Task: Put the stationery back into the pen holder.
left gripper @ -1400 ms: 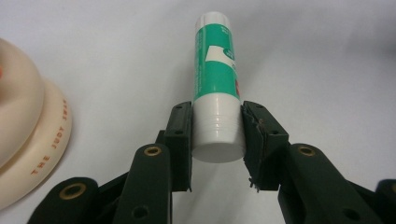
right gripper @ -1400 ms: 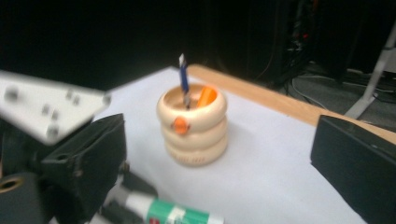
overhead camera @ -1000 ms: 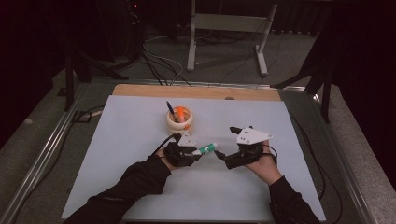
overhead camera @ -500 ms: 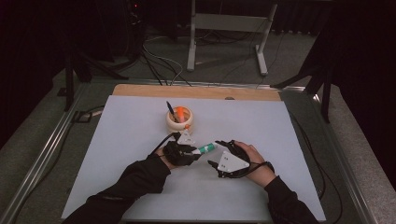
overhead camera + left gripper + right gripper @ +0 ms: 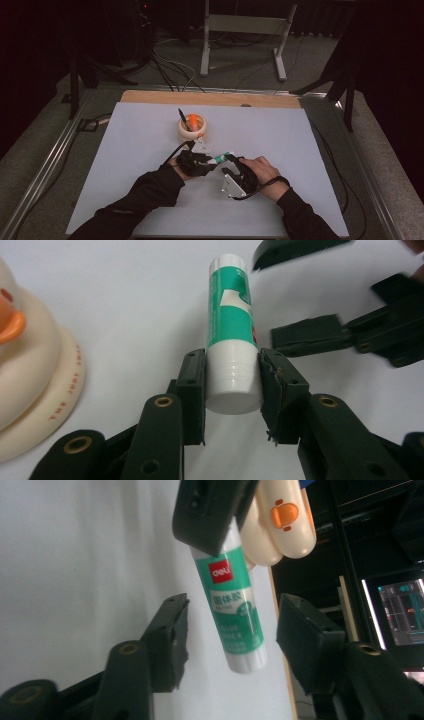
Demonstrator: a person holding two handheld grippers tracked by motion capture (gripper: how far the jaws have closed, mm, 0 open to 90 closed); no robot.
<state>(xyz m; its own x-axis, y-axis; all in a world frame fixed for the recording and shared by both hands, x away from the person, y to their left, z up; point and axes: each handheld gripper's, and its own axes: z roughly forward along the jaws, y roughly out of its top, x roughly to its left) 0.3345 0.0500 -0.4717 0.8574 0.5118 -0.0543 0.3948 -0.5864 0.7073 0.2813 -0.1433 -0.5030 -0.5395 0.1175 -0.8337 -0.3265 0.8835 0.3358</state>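
A green and white glue stick (image 5: 223,157) is held level just above the white table, with my left gripper (image 5: 232,390) shut on its white end. In the left gripper view the glue stick (image 5: 231,325) points away toward the right gripper's black jaws. My right gripper (image 5: 230,630) has its jaws on either side of the free end of the glue stick (image 5: 235,615). They have just been closing, and a gap still shows on both sides. In the high view the right gripper (image 5: 235,161) faces the left gripper (image 5: 207,161) tip to tip.
A cream duck-shaped holder (image 5: 192,127) with an orange pen and a black pen stands just beyond the hands, close to the left gripper. The white table sheet (image 5: 300,150) has a wooden strip at its far edge, and metal rails run along both sides.
The right hand has come down and left to the glue stick, and its jaws now straddle the free end. The left hand and the glue stick have stayed put.
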